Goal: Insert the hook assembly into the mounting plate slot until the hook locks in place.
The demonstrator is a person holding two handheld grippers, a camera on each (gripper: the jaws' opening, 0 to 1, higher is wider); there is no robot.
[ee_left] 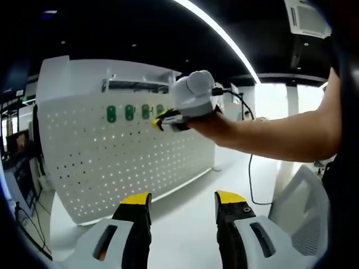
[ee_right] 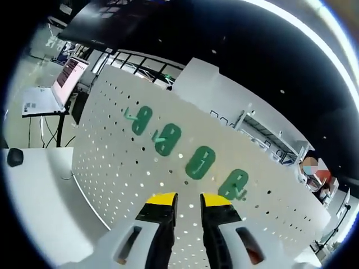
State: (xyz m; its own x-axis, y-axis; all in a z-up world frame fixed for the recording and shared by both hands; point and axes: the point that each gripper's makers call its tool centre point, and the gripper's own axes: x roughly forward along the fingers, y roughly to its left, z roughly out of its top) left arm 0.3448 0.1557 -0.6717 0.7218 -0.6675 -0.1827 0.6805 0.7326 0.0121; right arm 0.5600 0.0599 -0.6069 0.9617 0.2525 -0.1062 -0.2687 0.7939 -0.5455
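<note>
Four green hooks sit in a row on the white pegboard, running from ten o'clock down to four o'clock in the right gripper view. The right gripper hovers just below them at six o'clock, jaws nearly closed with a narrow gap and nothing held. The left gripper hangs back, spread and empty. Judging by this, the step is approach; next comes lining up on one hook and pressing it home.
</note>
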